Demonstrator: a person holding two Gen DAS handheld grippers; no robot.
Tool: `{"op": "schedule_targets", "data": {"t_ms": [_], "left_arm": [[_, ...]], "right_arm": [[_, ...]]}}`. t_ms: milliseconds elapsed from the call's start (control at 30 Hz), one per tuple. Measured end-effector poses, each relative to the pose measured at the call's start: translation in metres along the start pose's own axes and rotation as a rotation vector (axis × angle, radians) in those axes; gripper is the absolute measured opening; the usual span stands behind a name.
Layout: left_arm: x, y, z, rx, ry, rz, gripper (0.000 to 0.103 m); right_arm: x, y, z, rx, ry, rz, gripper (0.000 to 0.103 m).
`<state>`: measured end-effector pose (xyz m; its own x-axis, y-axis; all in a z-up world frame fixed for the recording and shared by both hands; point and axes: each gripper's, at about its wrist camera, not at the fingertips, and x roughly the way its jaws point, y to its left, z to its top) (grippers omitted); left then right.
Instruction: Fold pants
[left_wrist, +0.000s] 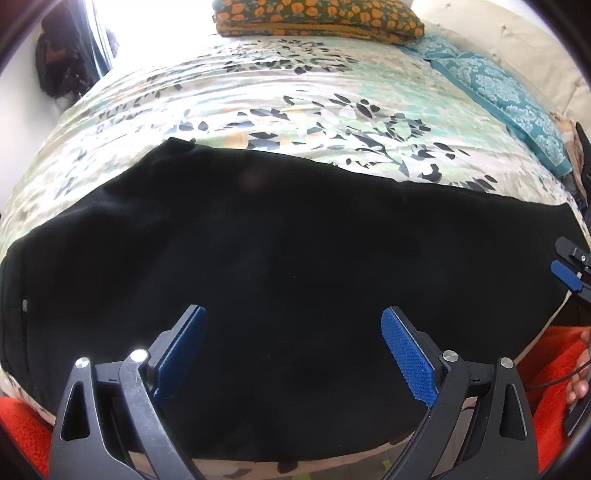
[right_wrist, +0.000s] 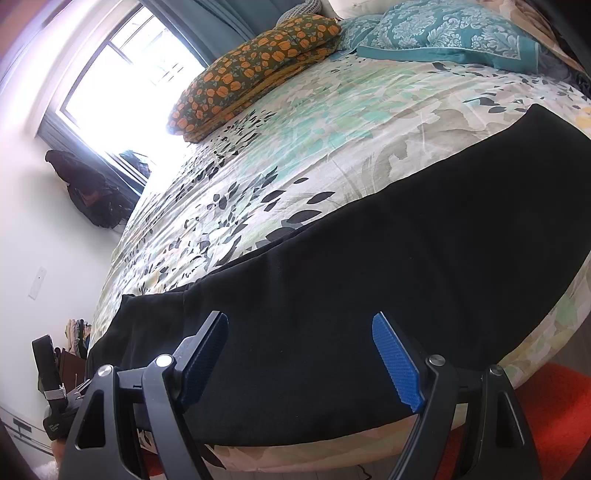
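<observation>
The bed (left_wrist: 258, 96), covered in a leaf-print spread, fills both views, with a pumpkin-print pillow (left_wrist: 317, 18) and teal pillows (left_wrist: 498, 88) at its far end. Along the bed's near edge lie the black pants (left_wrist: 277, 258), spread flat as one long dark band. Their long axis runs left to right across the left wrist view, parallel to that edge. The end at the left shows a seam and what looks like a small button, so it is probably the waist, with the legs pointing right; the fabric is too dark to be sure.

The pants look already doubled leg on leg, so the step in hand is likely the fold along their length. The next move calls for each hand-held gripper to drop to an end, pinch both layers together, and carry one end over to the other without dragging the lower layer.

The left hand-held gripper (left_wrist: 293, 350) hovers over the middle of the pants, jaws wide apart, grasping nothing. The right hand-held gripper (right_wrist: 299, 358) is likewise released and empty, above the pants near the bed's edge.
</observation>
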<state>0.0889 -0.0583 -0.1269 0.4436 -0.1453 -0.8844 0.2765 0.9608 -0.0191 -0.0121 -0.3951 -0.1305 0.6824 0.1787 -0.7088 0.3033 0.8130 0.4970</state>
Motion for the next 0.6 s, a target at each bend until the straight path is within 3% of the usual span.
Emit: {"op": "schedule_targets", "data": {"t_ms": [600], "left_arm": [[0.0014,0.0035,-0.0011,-0.007,0.004,0.005,0.096]], "right_arm": [[-0.0001,-0.0007,0.0004,0.007,-0.001,0.001,0.08]]}}
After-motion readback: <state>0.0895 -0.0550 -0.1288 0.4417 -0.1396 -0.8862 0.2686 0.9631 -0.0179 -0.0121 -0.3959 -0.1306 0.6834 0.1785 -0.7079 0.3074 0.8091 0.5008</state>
